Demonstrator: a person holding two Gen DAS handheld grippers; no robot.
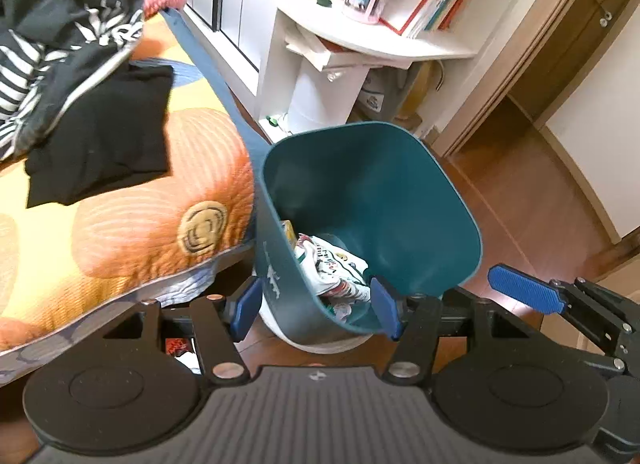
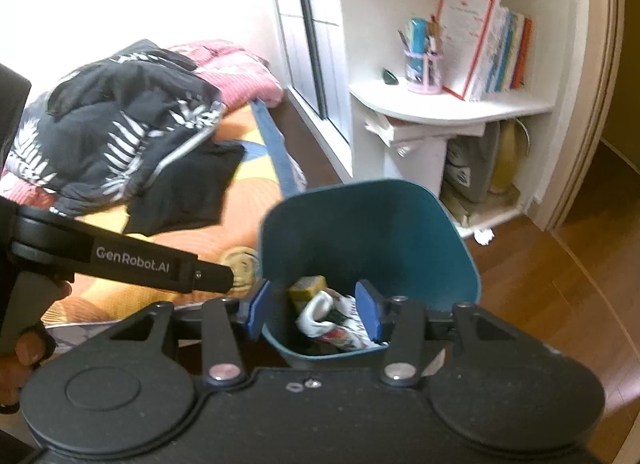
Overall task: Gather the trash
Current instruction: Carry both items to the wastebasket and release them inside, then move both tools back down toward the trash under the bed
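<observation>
Teal bin (image 1: pixel 372 200) stands upright, mouth up.

Home bedroom; quilted bed (image 1: pixel 132 192); clothes (image 1: pixel 60 44); white bookshelf (image 2: pixel 452 112)

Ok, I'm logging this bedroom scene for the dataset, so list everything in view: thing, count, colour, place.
bin: one, teal, on the floor beside the bed
trash: several printed wrappers, white and mixed colours, at the bin's bottom
bed cover: one, orange and yellow, left of the bin
clothes: a pile, black, white-patterned and pink, on the bed
shelf unit: one, white, behind the bin
pencil holder: one, pink and blue, on the shelf
books: a row, mixed colours, right of the pencil holder
floor: wood, brown
left gripper: jaws open, blue pads, nothing between them, over the bin's near rim
right gripper: jaws open, blue pads, nothing held, above the bin
</observation>
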